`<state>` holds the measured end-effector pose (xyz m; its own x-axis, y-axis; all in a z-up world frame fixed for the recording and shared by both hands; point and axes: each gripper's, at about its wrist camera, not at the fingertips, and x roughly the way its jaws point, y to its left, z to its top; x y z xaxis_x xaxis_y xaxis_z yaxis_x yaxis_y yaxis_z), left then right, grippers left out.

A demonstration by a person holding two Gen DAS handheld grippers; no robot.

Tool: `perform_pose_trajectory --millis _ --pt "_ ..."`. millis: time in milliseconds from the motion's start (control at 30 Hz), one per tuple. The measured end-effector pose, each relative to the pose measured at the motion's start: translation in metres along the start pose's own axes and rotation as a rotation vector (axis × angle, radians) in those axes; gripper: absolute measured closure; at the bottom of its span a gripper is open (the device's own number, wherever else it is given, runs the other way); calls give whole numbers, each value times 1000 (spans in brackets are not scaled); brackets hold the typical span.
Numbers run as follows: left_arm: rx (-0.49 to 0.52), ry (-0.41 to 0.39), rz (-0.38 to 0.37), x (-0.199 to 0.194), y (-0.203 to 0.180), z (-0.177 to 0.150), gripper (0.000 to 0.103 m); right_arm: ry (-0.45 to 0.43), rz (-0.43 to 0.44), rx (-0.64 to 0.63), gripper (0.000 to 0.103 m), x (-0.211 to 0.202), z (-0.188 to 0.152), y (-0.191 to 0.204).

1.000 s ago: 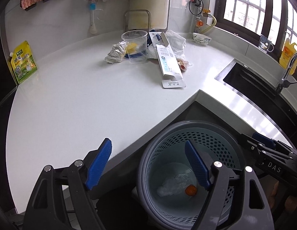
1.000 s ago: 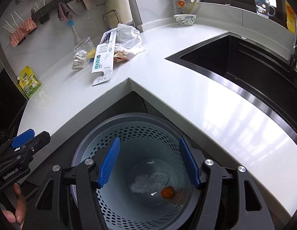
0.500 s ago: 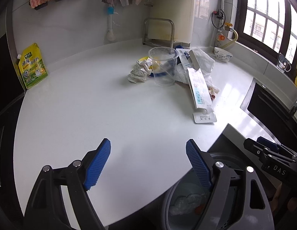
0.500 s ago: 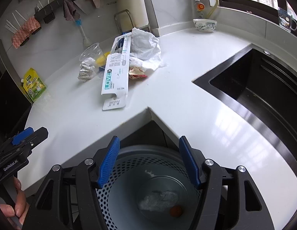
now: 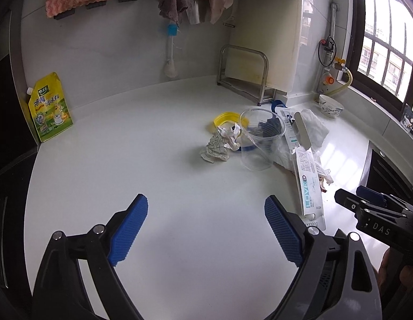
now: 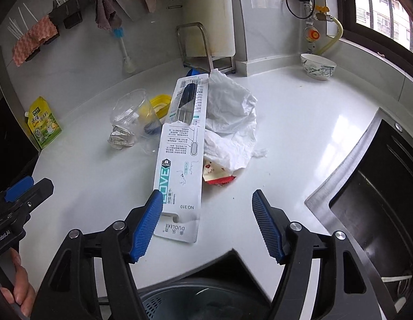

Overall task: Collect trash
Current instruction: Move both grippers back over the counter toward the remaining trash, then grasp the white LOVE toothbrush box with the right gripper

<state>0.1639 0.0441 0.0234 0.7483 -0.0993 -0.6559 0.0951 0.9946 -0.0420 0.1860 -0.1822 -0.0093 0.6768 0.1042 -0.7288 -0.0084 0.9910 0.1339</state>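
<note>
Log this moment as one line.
left gripper: open, empty | right gripper: open, empty, near long white cardboard package | grey perforated bin: below counter edge

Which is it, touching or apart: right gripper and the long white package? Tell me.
Cannot tell. In the right wrist view the right gripper's left finger overlaps the long white package; no gap or contact shows.

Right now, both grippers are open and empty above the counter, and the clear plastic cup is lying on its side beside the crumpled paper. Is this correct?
Not quite: the clear plastic cup is standing upright, mouth up, not lying on its side; the left wrist view shows this. The rest holds: the left gripper and right gripper are open and empty above the counter, and the cup stands beside the crumpled paper.
</note>
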Motion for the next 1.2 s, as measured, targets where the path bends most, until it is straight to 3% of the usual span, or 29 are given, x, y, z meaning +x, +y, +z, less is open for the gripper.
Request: perform_pose_trajectory --millis 600,1200 --pt "11 32 2 40 4 11 15 62 6 -44 33 71 42 18" --pt "13 42 9 47 3 9 15 58 -23 -110 33 78 45 40"
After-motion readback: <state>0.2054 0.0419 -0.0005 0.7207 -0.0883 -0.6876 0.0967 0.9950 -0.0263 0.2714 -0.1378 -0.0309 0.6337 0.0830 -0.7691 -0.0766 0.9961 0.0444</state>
